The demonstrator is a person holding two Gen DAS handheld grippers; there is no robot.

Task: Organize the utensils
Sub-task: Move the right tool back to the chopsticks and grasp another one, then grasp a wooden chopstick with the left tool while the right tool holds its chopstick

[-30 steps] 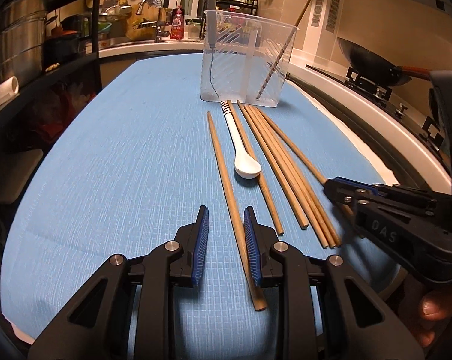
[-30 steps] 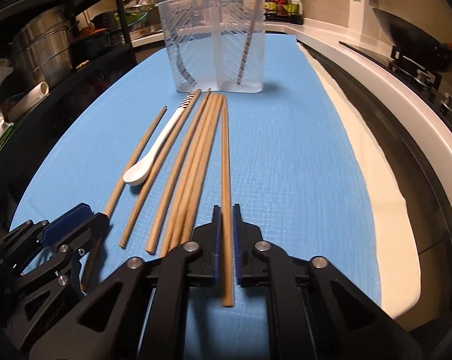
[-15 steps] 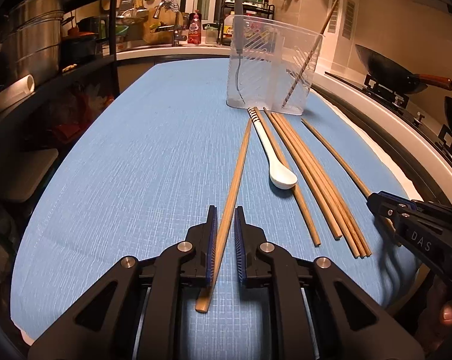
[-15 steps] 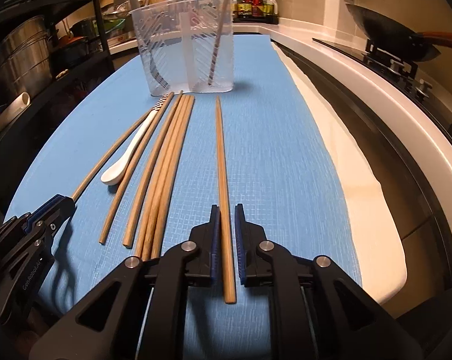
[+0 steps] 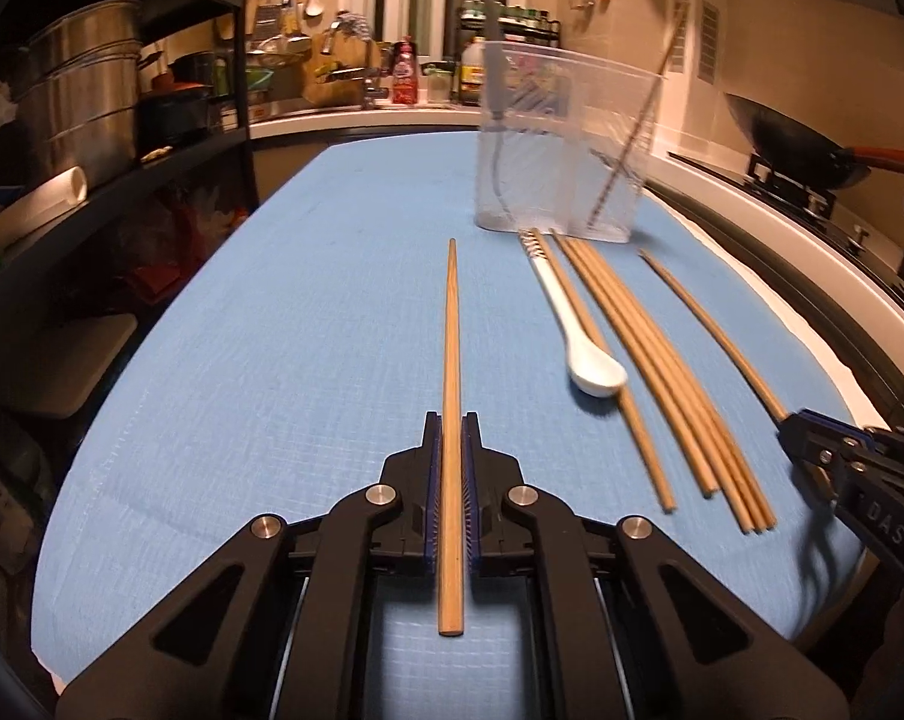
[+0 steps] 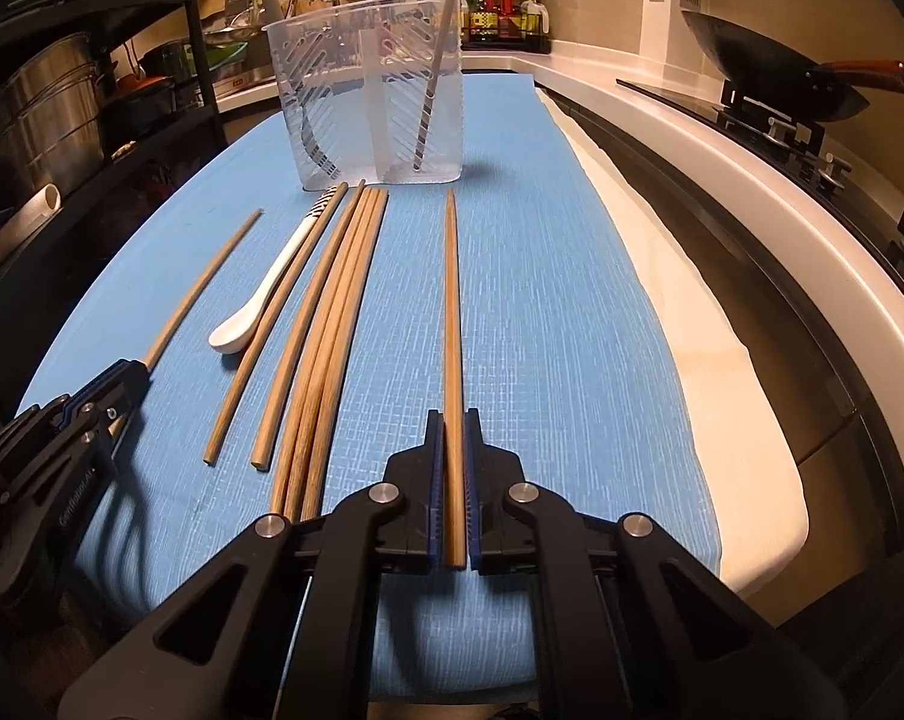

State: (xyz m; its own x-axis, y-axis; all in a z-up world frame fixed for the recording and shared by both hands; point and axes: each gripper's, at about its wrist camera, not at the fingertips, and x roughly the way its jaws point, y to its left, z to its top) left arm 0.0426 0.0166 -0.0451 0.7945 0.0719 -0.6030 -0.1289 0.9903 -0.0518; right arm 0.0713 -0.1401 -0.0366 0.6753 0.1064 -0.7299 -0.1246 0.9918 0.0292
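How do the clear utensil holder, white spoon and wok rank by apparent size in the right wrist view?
Largest to smallest, as they look:
1. clear utensil holder
2. wok, unsure against the spoon: it sits farther off, partly cut off by the stove edge
3. white spoon, long but thin

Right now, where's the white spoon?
In the right wrist view the white spoon lies on the blue mat, left of centre, its striped handle pointing at the clear holder, beside the loose chopsticks.

Right gripper (image 5: 791, 432) reads "DAS"; left gripper (image 6: 134, 372) "GenRobot.AI".
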